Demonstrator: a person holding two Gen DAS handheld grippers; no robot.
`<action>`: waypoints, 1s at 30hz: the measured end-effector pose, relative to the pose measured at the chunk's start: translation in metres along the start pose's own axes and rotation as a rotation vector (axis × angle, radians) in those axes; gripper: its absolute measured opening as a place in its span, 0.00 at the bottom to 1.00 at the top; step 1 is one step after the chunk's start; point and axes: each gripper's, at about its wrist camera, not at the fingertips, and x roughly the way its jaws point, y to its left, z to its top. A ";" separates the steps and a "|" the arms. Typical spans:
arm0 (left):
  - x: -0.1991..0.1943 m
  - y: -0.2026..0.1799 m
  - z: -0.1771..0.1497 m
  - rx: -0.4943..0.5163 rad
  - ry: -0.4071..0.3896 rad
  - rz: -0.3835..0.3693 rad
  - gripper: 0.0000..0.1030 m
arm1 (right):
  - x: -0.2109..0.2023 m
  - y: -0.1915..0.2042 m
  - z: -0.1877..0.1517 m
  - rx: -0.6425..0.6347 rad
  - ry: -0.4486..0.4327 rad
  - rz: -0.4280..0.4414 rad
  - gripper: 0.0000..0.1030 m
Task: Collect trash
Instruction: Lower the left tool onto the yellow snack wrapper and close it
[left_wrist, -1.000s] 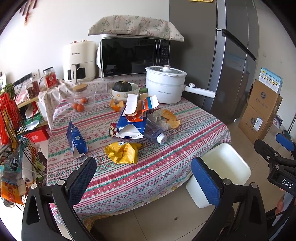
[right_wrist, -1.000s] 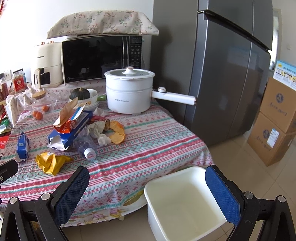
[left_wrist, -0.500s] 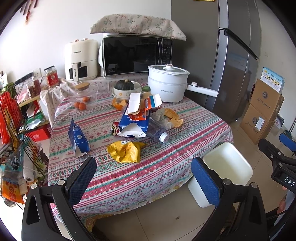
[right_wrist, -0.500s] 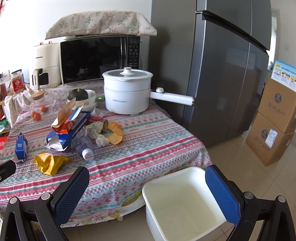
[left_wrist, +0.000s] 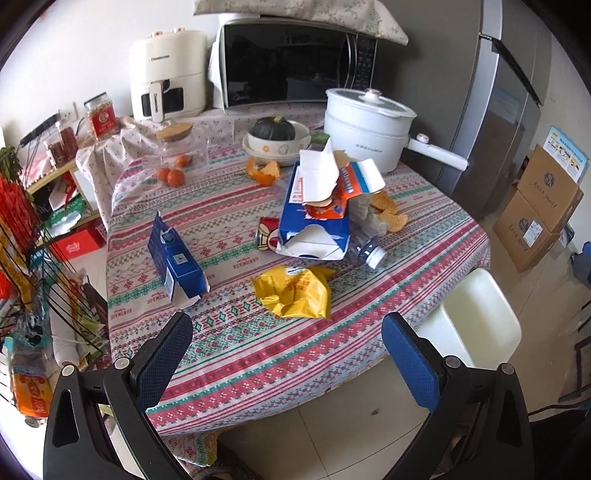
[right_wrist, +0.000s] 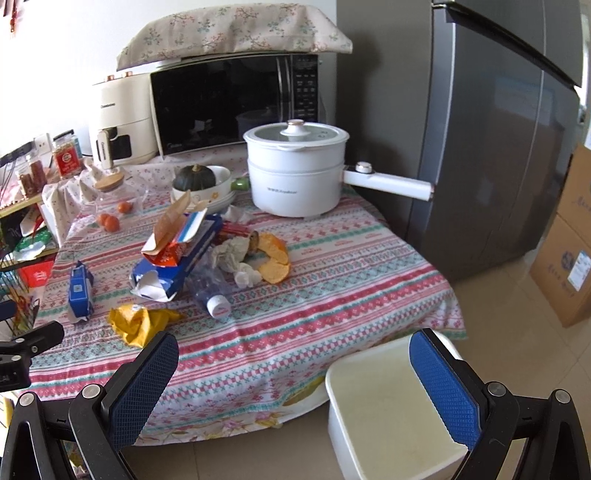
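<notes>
Trash lies on the striped tablecloth (left_wrist: 236, 354): a crumpled yellow wrapper (left_wrist: 293, 291) (right_wrist: 138, 321), a small blue carton (left_wrist: 175, 258) (right_wrist: 79, 291), a torn blue box (left_wrist: 314, 225) (right_wrist: 177, 266) with an orange packet on it, a clear plastic bottle (left_wrist: 365, 251) (right_wrist: 210, 291), crumpled paper (right_wrist: 231, 253) and orange peel (right_wrist: 275, 254). A white bin (left_wrist: 476, 328) (right_wrist: 391, 410) stands on the floor at the table's right front. My left gripper (left_wrist: 286, 349) is open, low before the wrapper. My right gripper (right_wrist: 293, 363) is open between table edge and bin.
At the back stand a white electric pot (left_wrist: 365, 125) with a long handle, a bowl holding a squash (left_wrist: 277, 136), a glass jar with tangerines (left_wrist: 177, 155), a microwave (left_wrist: 295, 62) and an air fryer (left_wrist: 168, 85). A wire rack (left_wrist: 26, 258) is left; fridge (right_wrist: 480, 129) and cardboard boxes (left_wrist: 535, 210) right.
Both grippers have moved closer to the table, so the trash looms larger. Both stay open with nothing held.
</notes>
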 end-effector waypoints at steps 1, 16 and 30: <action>0.012 0.005 0.004 -0.004 0.037 -0.006 1.00 | 0.005 0.002 0.009 -0.017 0.012 0.007 1.00; 0.159 -0.006 0.028 -0.015 0.210 -0.003 0.94 | 0.107 0.005 0.002 -0.052 0.293 0.154 1.00; 0.188 -0.021 0.026 0.024 0.276 0.057 0.90 | 0.142 -0.018 0.000 0.069 0.387 0.094 1.00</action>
